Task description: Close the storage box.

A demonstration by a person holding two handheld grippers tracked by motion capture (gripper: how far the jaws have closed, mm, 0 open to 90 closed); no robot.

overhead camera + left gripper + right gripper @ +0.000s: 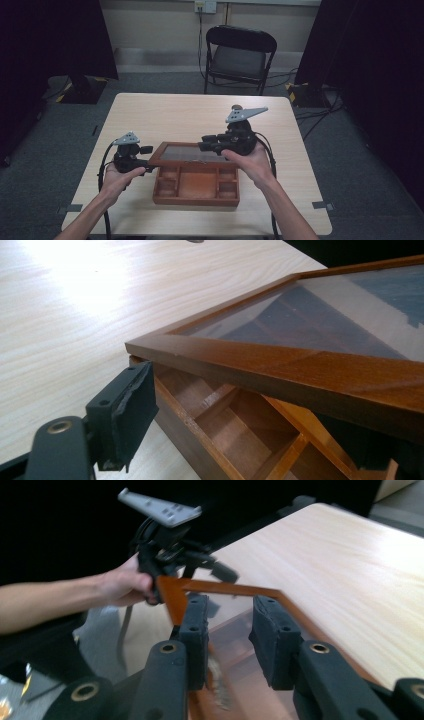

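In the high view, a wooden compartment box [196, 187] is sitting on the light wooden bench [165, 112] near the person's edge, and its glass-paned lid [192, 152] is standing partly raised over the back half, hinged along the far side as far as I can tell. The left tongs [146, 164] are reaching in at the lid's left front corner, while the right tongs [205, 145] are hovering at the lid's right part, near its front rail; whether the lid is being lifted or lowered cannot be read from one moment, so I am judging the work as roughly midway, with the lid neither flat shut nor fully swung back. The front compartments are looking empty (nothing is lying in them that I can make out). In the left gripper view, the lid's brown frame [280, 367] is slanting above the open dividers [280, 440], and the two pads are standing well spread, one pad [131, 412] beside the box's outer wall [175, 437] and the other dark under the frame at the right, so they are straddling the corner without pinching it. In the right gripper view, the right tongs [227, 640] are spread apart above the glass [230, 612], gripping nothing, and the left hand [125, 585] is holding its tool at the lid's far corner. No brand, label or writing is readable anywhere; the box and bench are plain.
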